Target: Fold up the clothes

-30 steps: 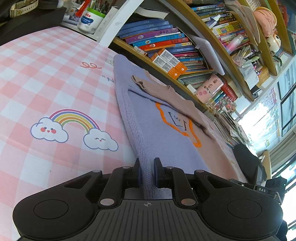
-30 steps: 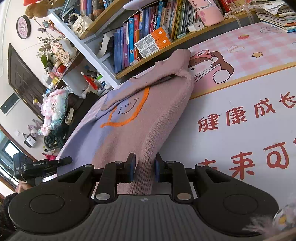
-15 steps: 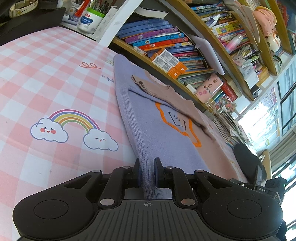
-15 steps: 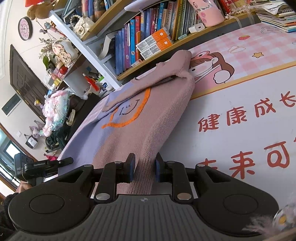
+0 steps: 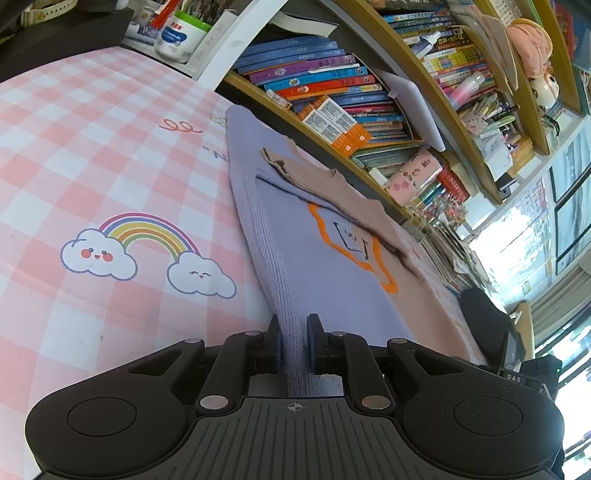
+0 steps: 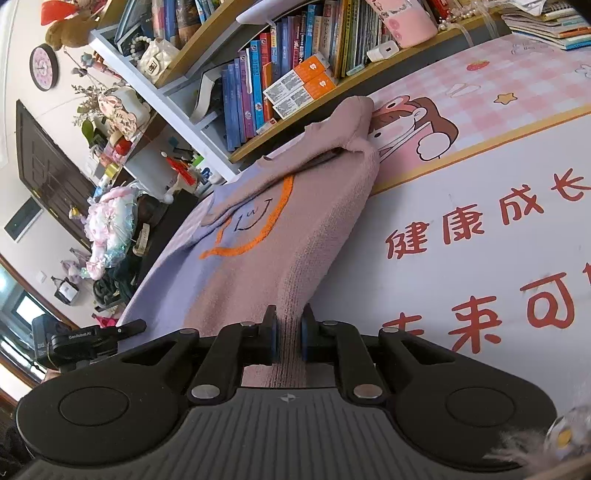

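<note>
A knit sweater, lilac on one half and dusty pink on the other, lies flat on the table with an orange outlined face on its chest. Its sleeves are folded in across the top. My left gripper is shut on the lilac hem corner, which runs up between its pads. In the right wrist view the pink half of the sweater leads down into my right gripper. Its jaws are closing, and the pads press on the bunched pink hem corner.
The table wears a pink checked cover with a rainbow print, and a white mat with red characters on the right. A crowded bookshelf stands right behind the sweater's collar end. A pen tub sits at the far left corner.
The right gripper's jaws have drawn closer together on the pink hem. Neither hand has moved, and the sweater lies as before.
</note>
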Tool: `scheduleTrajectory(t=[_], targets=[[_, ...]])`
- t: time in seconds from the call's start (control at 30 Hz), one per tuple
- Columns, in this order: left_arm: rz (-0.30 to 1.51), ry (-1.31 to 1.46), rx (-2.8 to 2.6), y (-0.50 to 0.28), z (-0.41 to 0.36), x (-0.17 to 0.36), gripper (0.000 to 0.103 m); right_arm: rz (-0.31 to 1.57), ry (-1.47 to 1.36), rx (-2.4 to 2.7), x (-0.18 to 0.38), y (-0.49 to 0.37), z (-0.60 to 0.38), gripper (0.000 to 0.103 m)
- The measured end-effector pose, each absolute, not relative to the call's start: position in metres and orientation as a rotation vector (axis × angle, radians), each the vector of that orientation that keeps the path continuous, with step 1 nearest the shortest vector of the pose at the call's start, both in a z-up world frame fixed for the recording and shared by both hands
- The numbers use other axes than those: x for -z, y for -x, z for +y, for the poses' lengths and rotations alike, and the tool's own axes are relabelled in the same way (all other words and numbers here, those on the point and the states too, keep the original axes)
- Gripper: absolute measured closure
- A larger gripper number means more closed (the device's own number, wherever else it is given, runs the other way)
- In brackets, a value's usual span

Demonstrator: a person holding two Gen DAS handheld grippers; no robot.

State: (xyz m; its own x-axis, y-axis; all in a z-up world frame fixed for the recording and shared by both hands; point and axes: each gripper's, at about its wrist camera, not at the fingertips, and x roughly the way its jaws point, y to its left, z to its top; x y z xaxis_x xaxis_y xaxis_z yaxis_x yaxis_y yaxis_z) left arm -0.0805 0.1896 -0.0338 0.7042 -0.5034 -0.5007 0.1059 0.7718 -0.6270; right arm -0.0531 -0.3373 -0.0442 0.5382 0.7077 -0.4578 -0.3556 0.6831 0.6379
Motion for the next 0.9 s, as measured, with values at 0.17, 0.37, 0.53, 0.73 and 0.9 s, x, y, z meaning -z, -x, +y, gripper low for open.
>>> scheduleTrajectory(t=[0.17,0.37,0.53,0.73,0.9], targets=[[0.723,0.589,0.364,0.0786,0.1884,0.0325,0.089,0.773,-0.5,-0.671,0.0419,0.0517,-0.3359,0.09],[0.727,0.586,0.364,0.0787,0.1889,0.0328,0.089,0.78,-0.49,-0.668,0.0397,0.0487,-0.3317,0.088],[0.733,0.595,0.375,0.077,0.1914,0.0336,0.088,0.78,-0.468,-0.669,0.0386,0.0477,-0.3287,0.088],[0.731,0.601,0.38,0.0762,0.1925,0.0349,0.09,0.775,-0.466,-0.677,0.0407,0.0491,-0.3301,0.09],[0.722,0.611,0.374,0.081,0.1928,0.0359,0.095,0.787,-0.498,-0.683,0.0435,0.0545,-0.3353,0.092]])
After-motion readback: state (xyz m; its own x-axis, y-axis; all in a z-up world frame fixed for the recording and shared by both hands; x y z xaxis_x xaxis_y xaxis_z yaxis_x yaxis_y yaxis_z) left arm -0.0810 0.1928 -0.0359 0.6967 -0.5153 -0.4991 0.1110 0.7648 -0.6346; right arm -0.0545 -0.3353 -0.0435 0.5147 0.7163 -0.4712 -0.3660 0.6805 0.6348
